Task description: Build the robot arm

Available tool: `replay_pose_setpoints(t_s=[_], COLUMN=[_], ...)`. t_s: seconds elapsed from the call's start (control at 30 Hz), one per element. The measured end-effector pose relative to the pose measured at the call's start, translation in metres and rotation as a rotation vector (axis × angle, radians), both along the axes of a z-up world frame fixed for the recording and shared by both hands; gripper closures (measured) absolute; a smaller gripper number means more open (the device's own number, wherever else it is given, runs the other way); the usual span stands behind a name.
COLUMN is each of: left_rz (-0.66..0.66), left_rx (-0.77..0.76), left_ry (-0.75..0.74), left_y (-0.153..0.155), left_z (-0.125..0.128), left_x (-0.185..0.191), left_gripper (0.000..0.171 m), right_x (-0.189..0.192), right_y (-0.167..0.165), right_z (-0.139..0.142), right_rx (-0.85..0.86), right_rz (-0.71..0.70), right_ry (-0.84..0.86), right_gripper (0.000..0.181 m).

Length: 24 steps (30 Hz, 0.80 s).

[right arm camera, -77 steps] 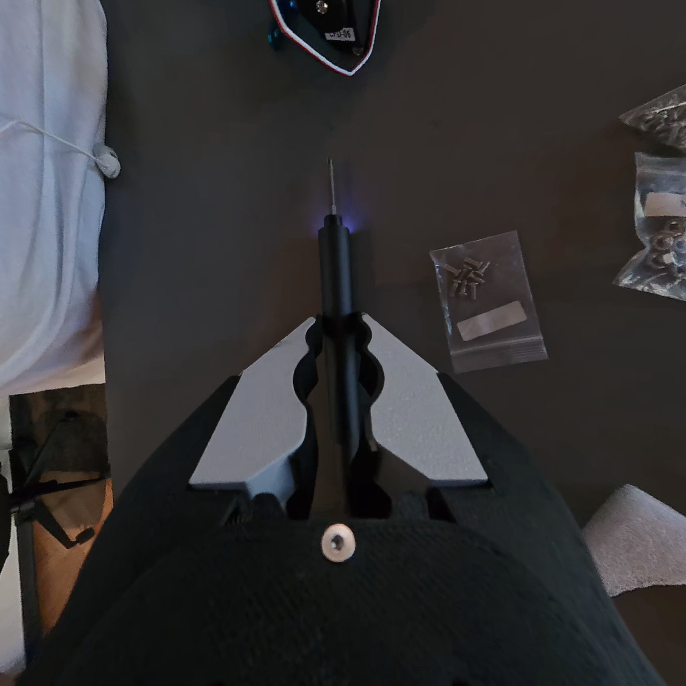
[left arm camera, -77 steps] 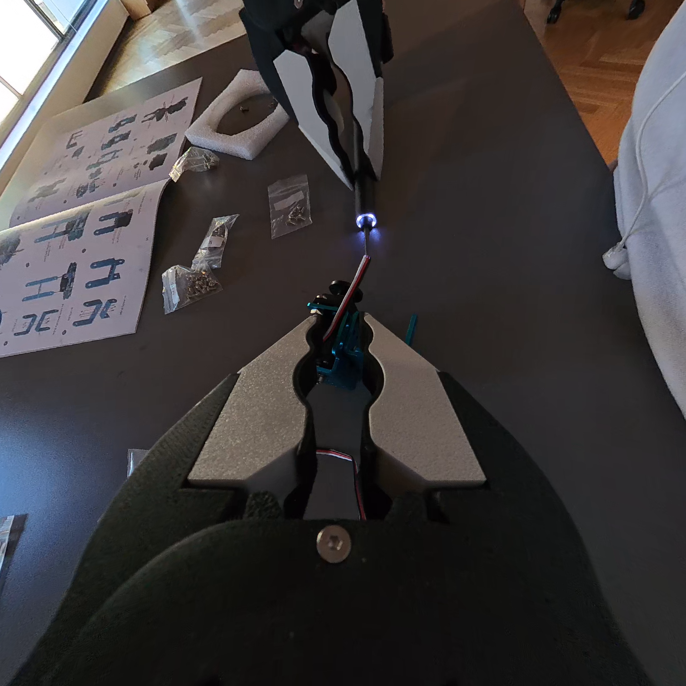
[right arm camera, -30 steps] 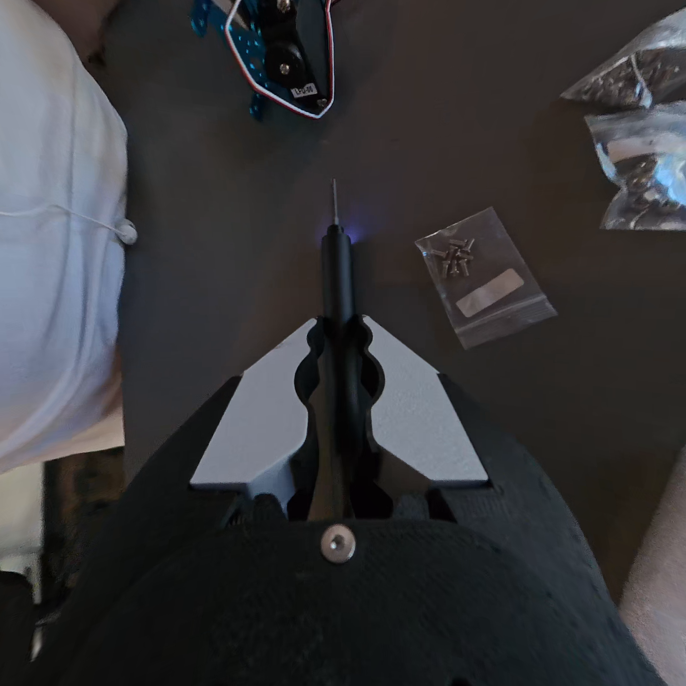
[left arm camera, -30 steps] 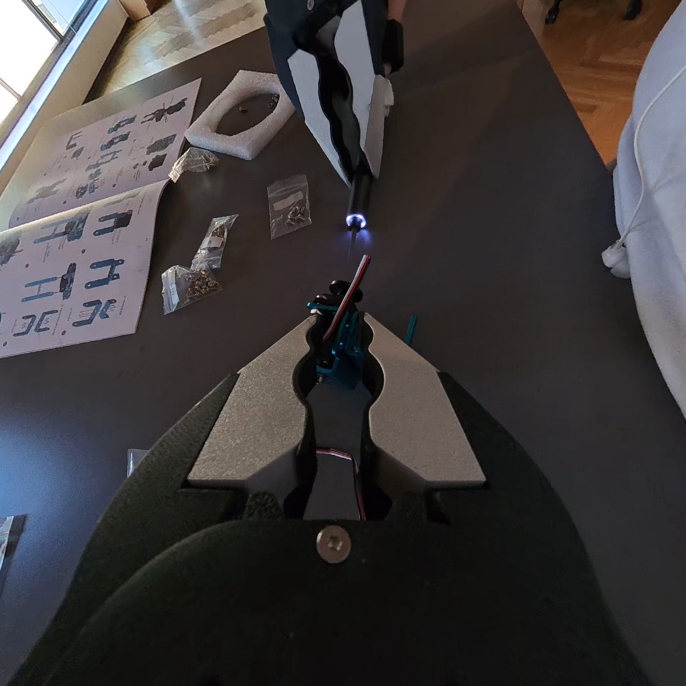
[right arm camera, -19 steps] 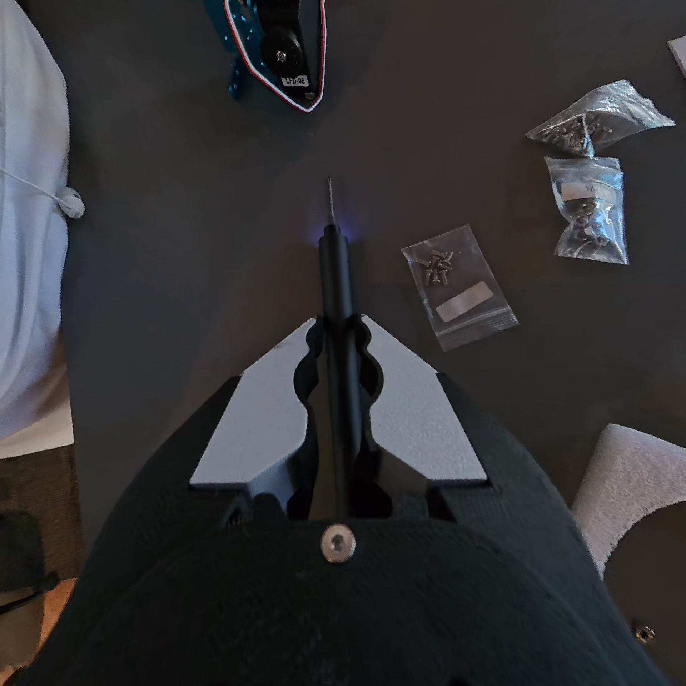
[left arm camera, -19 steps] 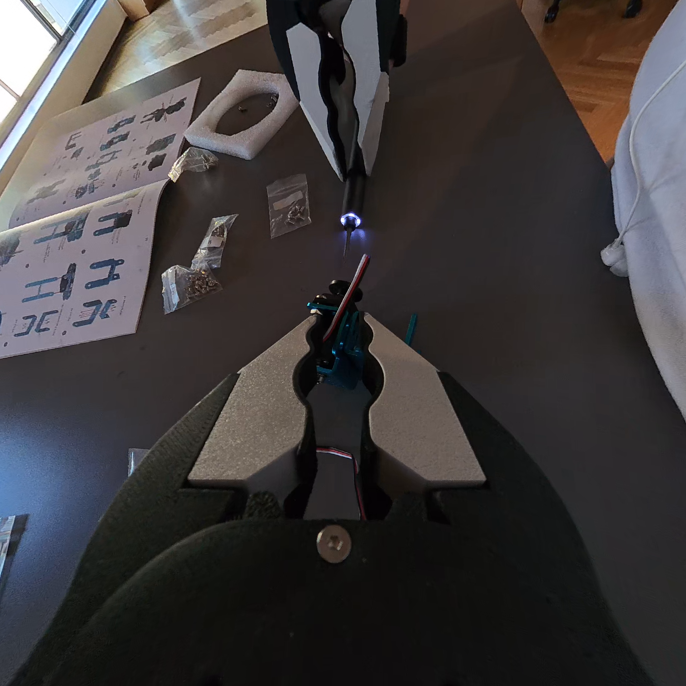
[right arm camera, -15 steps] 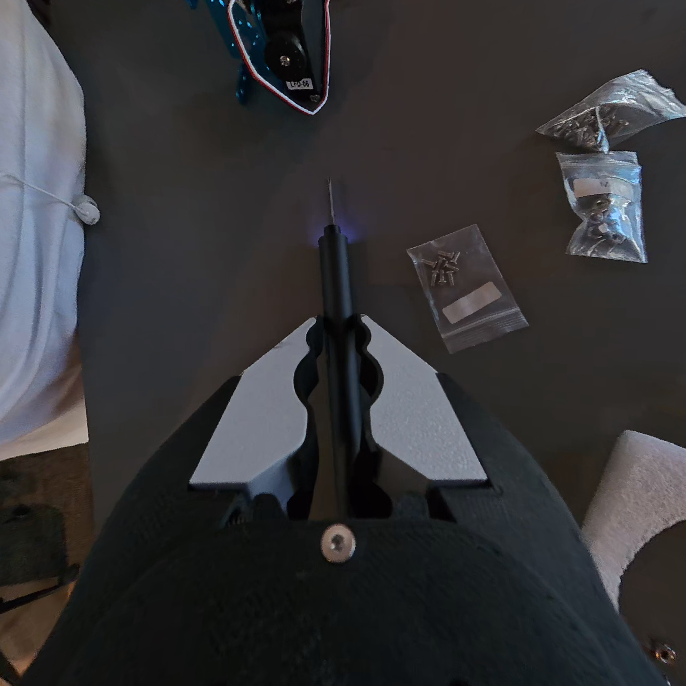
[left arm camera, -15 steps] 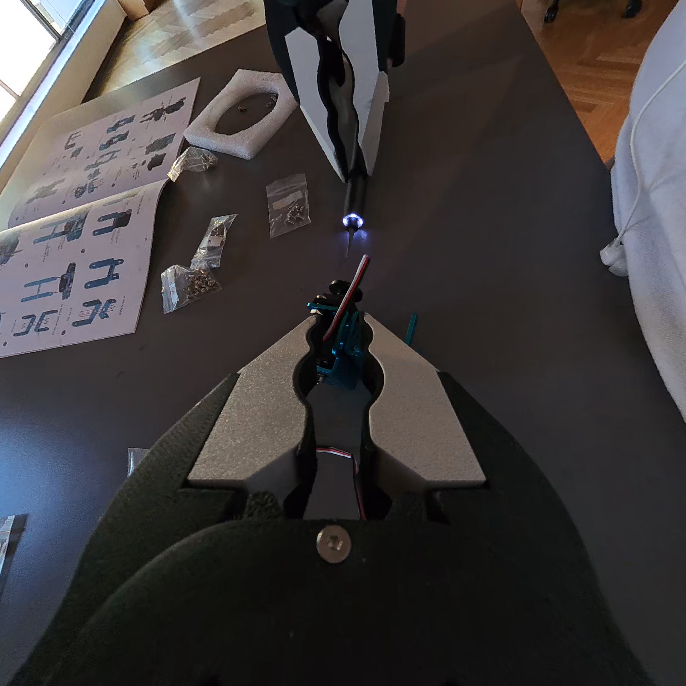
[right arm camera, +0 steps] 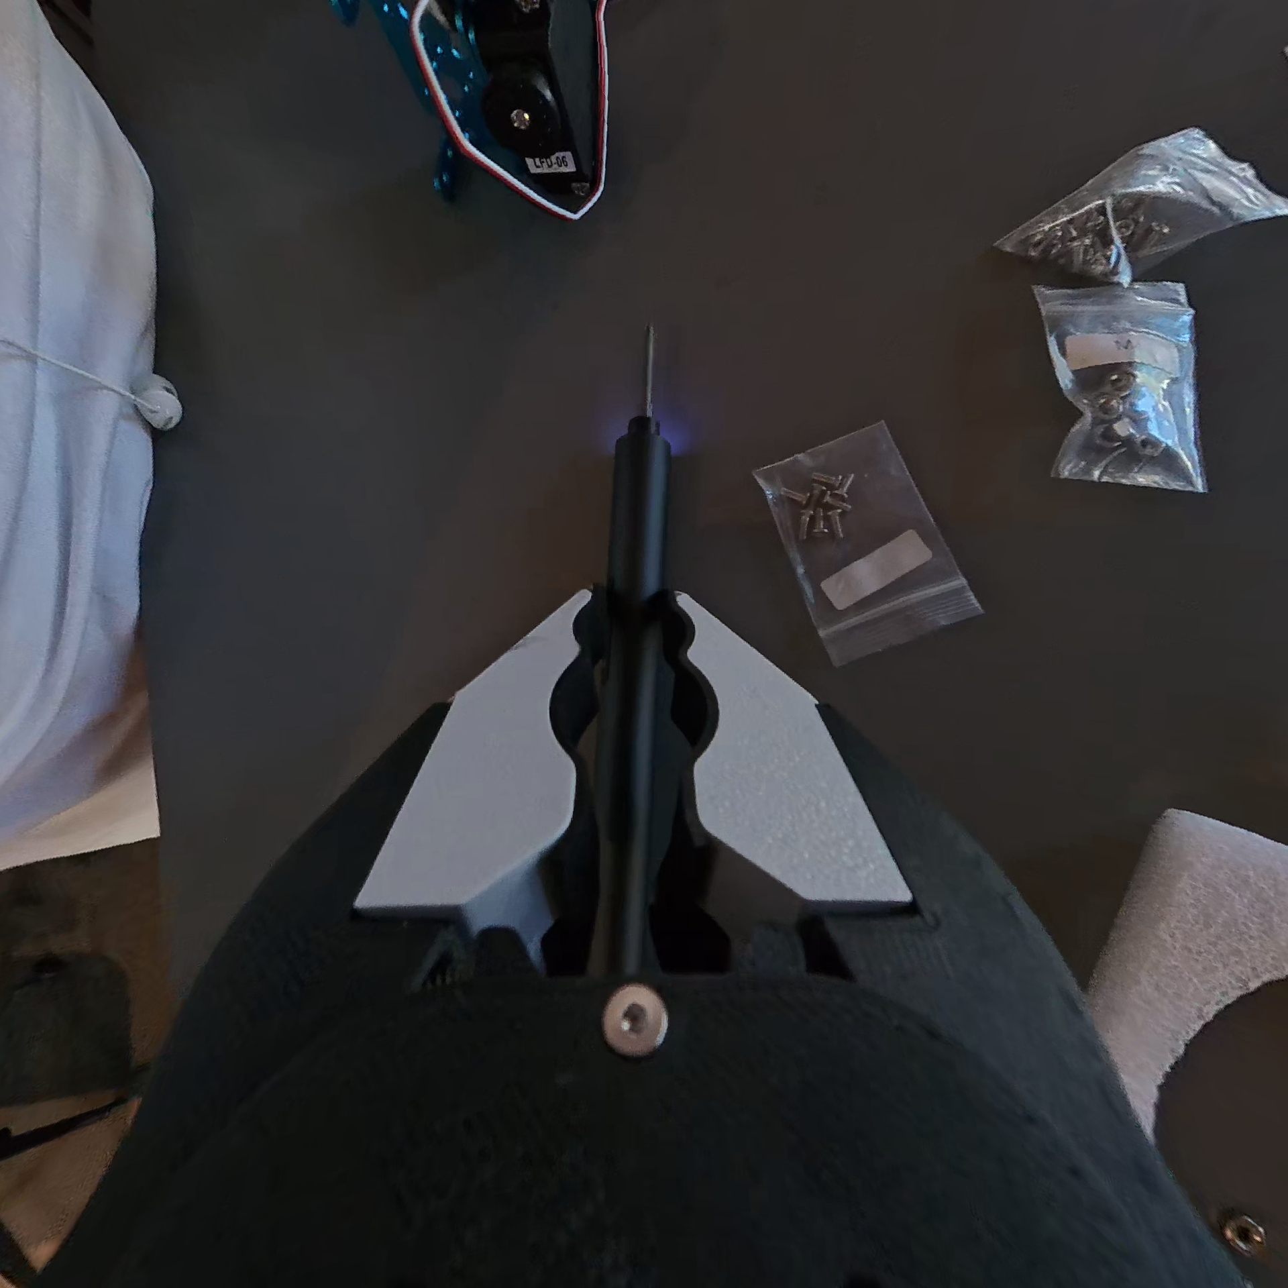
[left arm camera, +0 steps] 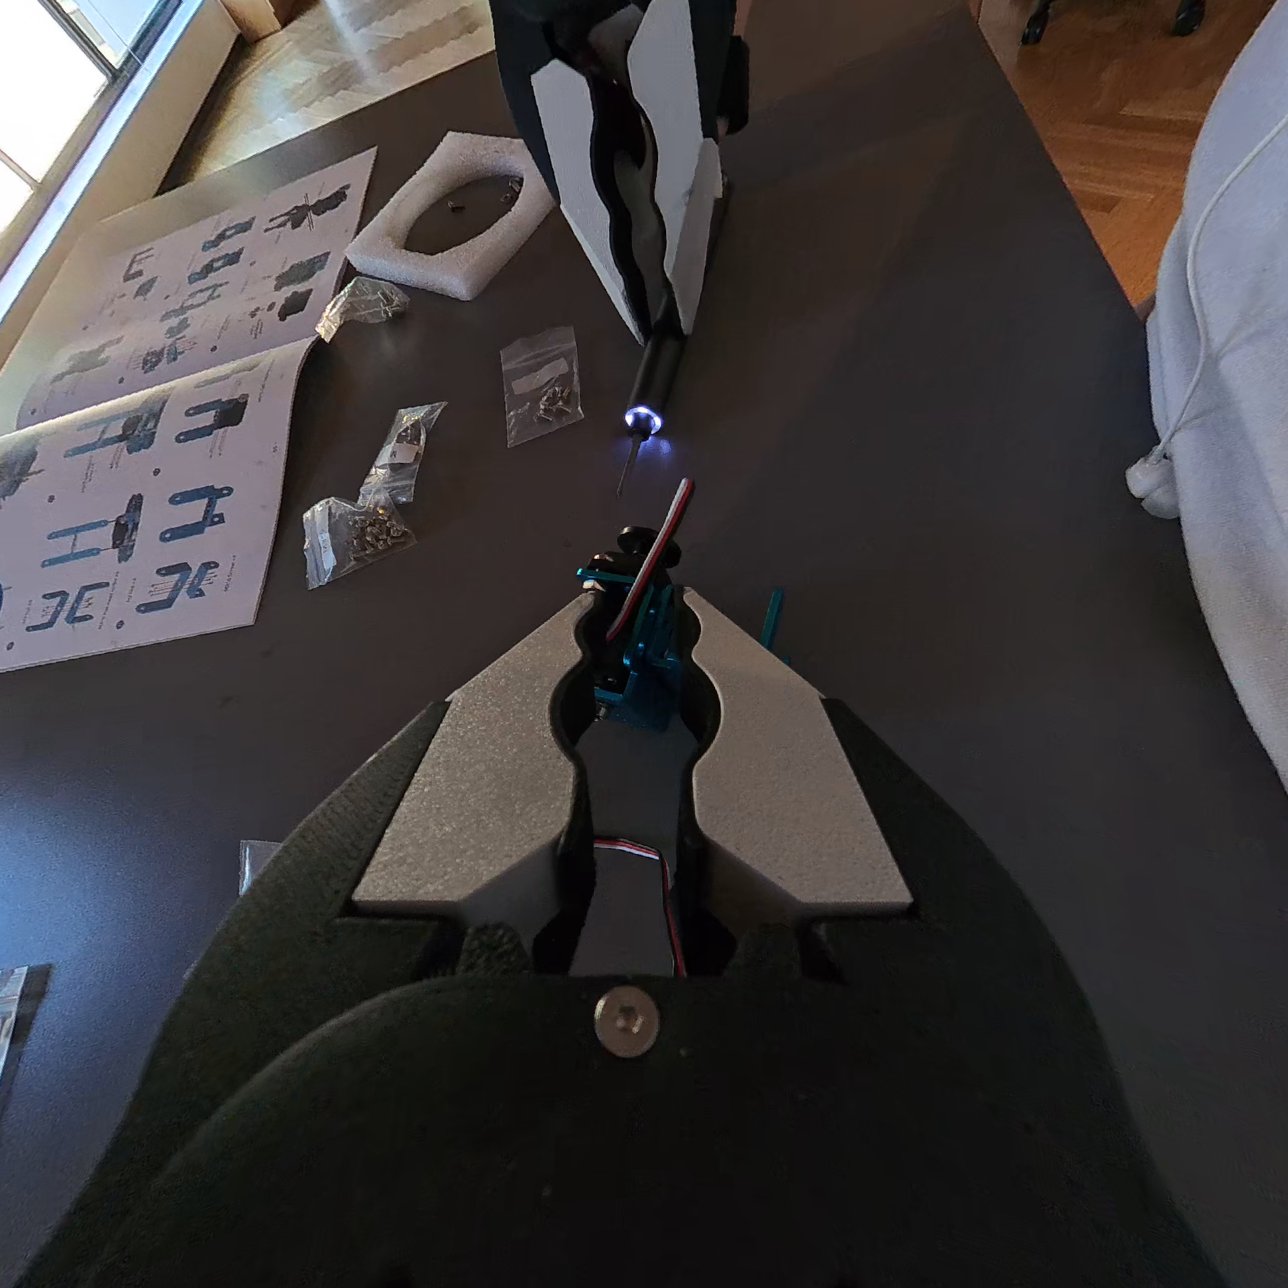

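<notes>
My left gripper (left arm camera: pixel 631 605) is shut on a black servo in a blue metal bracket (left arm camera: pixel 638 662), with a red, white and black wire looping up from it. The same servo and bracket (right arm camera: pixel 519 104) show at the top of the right wrist view. My right gripper (right arm camera: pixel 635 598) is shut on a black electric screwdriver (right arm camera: pixel 635 592); its thin bit (right arm camera: pixel 649 366) points at the servo, a short way off. In the left wrist view the right gripper (left arm camera: pixel 658 327) comes in from the far side and the screwdriver's tip ring (left arm camera: pixel 642 419) glows blue-white above the dark table (left arm camera: pixel 906 488).
A small clear bag of screws (right arm camera: pixel 864 540) lies right of the screwdriver, and two more bags (right arm camera: pixel 1122 390) lie farther right. A white foam frame (left arm camera: pixel 453 216) and an open instruction booklet (left arm camera: pixel 139 446) lie at the left. A person's white garment (left arm camera: pixel 1227 362) is at the table's right edge. Left tips to right tips: about 15 cm.
The right gripper and screwdriver swung a little from side to side and have come slightly closer to the servo. The left gripper and the servo have stayed still.
</notes>
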<state>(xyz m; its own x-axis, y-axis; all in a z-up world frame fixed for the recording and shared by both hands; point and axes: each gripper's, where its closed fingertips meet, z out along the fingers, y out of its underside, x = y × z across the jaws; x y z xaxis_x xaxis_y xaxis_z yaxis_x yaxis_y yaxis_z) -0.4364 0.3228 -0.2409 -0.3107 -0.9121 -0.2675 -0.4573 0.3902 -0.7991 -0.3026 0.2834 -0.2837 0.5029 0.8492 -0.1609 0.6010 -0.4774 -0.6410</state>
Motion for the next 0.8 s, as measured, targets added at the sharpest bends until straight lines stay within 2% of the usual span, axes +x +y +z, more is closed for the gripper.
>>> replay_pose_setpoints(t_s=[0.53, 0.8], left_rz=[0.004, 0.008], left_rx=[0.002, -0.004], left_ry=[0.001, 0.0], left_y=[0.0, 0.001], left_z=[0.0, 0.0], left_x=[0.001, 0.001], left_gripper=[0.153, 0.153], right_x=[-0.002, -0.017], right_y=[-0.001, -0.005], right_z=[0.001, 0.015], right_rx=[-0.04, -0.004], right_rz=[-0.057, -0.112], right_ry=[0.029, 0.08], right_gripper=[0.165, 0.166])
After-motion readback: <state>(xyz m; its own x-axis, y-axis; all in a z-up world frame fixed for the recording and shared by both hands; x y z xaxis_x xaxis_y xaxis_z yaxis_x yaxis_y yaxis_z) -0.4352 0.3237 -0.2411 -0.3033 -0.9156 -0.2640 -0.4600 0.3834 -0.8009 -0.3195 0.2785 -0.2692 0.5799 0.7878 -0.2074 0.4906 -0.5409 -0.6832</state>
